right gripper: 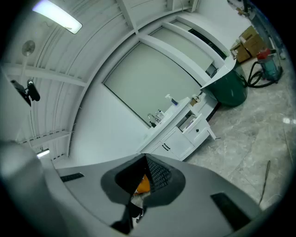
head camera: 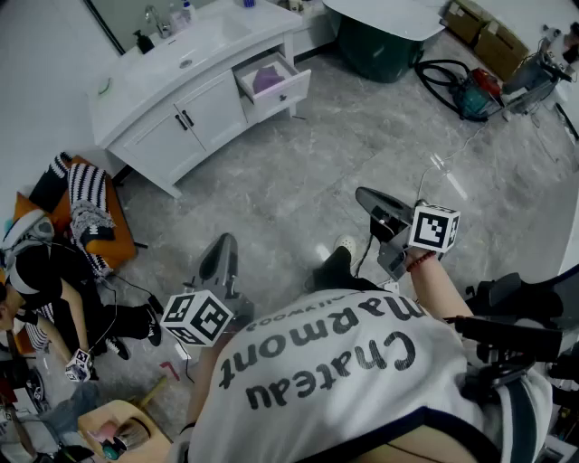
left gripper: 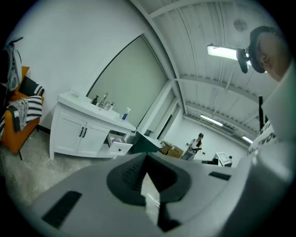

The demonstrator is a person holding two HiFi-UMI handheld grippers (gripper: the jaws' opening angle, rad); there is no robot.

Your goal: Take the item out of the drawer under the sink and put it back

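Note:
A white sink cabinet [head camera: 181,90] stands against the far wall at the upper left. Its right-hand drawer [head camera: 276,86] is pulled out, and a purple item [head camera: 268,78] lies inside. I stand a few steps back on the grey floor. My left gripper [head camera: 223,242] and right gripper [head camera: 369,196] are held level in front of me, both pointing toward the cabinet, far from it. Each is shut with nothing between its jaws. The left gripper view shows the cabinet [left gripper: 78,132] and open drawer [left gripper: 118,146] beyond the left gripper [left gripper: 147,156]. The right gripper view shows the cabinet [right gripper: 178,136] beyond the right gripper [right gripper: 145,158].
An orange chair [head camera: 86,217] with striped cloth stands left of the cabinet, and a person [head camera: 41,289] sits on the floor beside it. A dark green tub [head camera: 384,45] is right of the cabinet. A machine with a hose [head camera: 466,86] and cardboard boxes [head camera: 484,27] lie at the far right.

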